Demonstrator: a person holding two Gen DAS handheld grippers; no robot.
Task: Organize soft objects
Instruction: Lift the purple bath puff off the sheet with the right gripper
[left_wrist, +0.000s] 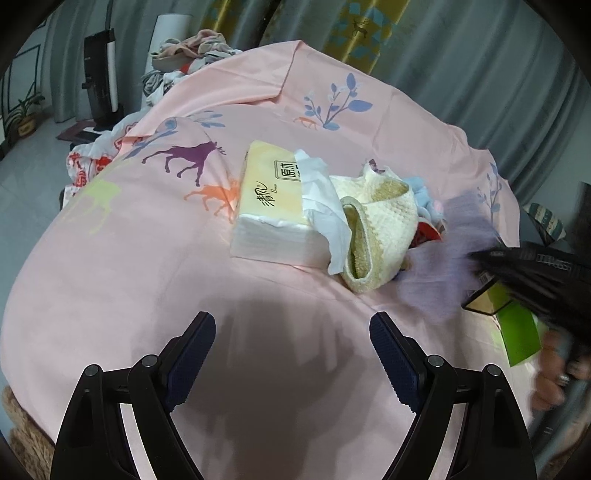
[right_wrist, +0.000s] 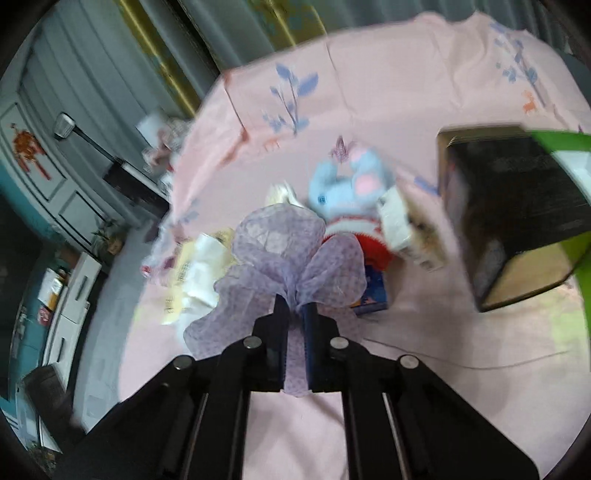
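My right gripper (right_wrist: 295, 308) is shut on a sheer lilac dotted scarf (right_wrist: 295, 254), which hangs bunched from its jaws above the pink sheet; the scarf also shows blurred in the left wrist view (left_wrist: 443, 258). Behind it lie a blue plush elephant in red and white (right_wrist: 347, 192), a cream knitted hat (left_wrist: 384, 225) and a pack of tissues (left_wrist: 273, 210). My left gripper (left_wrist: 291, 354) is open and empty over bare sheet, in front of the tissue pack.
A dark open box with green flaps (right_wrist: 513, 218) stands at the right on the pink sheet (left_wrist: 147, 266). A small carton (right_wrist: 410, 236) sits beside the elephant, with a blue box (right_wrist: 373, 291) under the scarf. Clothes are piled at the far edge (left_wrist: 192, 51).
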